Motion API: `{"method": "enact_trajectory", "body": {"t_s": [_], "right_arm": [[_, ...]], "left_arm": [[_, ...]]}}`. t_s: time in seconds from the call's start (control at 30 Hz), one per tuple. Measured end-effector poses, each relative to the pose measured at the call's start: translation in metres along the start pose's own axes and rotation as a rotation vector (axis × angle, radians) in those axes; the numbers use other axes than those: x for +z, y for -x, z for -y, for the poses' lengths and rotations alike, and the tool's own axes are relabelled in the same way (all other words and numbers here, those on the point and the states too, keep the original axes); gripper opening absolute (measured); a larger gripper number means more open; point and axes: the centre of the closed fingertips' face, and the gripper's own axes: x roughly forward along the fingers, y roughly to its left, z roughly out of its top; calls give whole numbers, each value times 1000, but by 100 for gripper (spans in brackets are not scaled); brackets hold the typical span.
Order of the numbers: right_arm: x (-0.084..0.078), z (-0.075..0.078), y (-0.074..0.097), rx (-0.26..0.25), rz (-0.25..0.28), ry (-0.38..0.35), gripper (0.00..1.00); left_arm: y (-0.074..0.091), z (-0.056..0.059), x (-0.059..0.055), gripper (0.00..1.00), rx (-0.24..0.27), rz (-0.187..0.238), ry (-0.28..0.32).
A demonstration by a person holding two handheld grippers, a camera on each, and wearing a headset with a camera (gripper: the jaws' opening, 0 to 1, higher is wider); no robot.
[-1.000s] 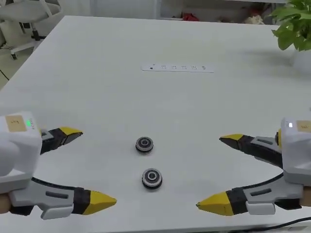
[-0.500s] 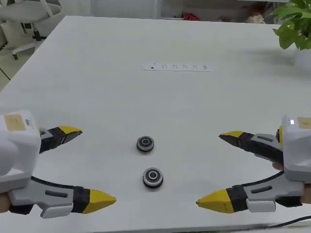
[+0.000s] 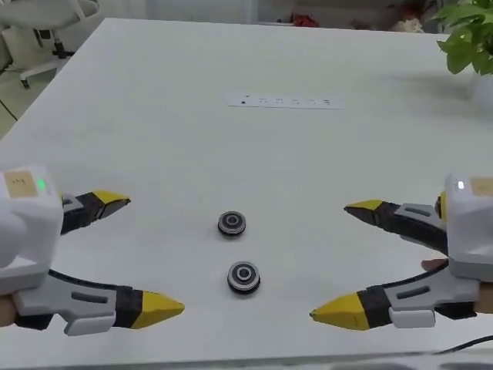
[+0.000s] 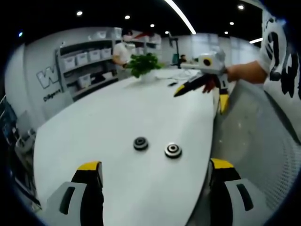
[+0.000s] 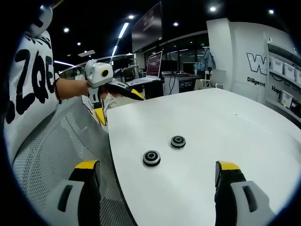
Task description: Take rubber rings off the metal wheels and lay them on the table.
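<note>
Rubber rings point(image 3: 231, 278), dark, each seated round a bright metal hub: far wheel point(image 3: 232, 223) and near wheel point(image 3: 243, 277), lying flat on the white counter point(image 3: 192, 146), close together but not touching, toward its front edge. Left gripper point(image 3: 141, 255) held low and level at the left of the head view, jaws pointing inward to the right. Right gripper point(image 3: 341, 260) mirrored at the right side, jaws pointing left, with a finger point(image 3: 434, 264) of the holding hand just showing behind it. Both wheels between the two grippers, well apart from either. Further back on the counter, a flat white socket strip point(image 3: 283, 101). At the far right corner, a green plant point(image 3: 466, 38). Beyond the far left corner, a white chair point(image 3: 46, 14) on the floor. In the left gripper view, wheels side by side ahead of the jaws, the other gripper beyond them at the counter's edge on a bare forearm point(image 4: 244, 72). Much the same from the opposite side in the right gripper view. Jaws of both grippers spread wide, yellow tips far apart, holding nothing, touching neither wheel.
</note>
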Motion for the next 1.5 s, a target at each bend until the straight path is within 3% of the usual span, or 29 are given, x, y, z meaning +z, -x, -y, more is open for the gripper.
{"method": "enact_trajectory", "body": {"t_s": [0.87,1.17,1.5], "right_arm": [[2,9,-16,43,-16,31,95],[7,15,-27,62,2,56,88],[6,15,-41,98,1,99,79]], "left_arm": [[-11,-4,6,92,-29,-6,-18],[-21,-7,5,88,-38,-23,-35],[-33,-9,8,82,-69,-9,-17]]}}
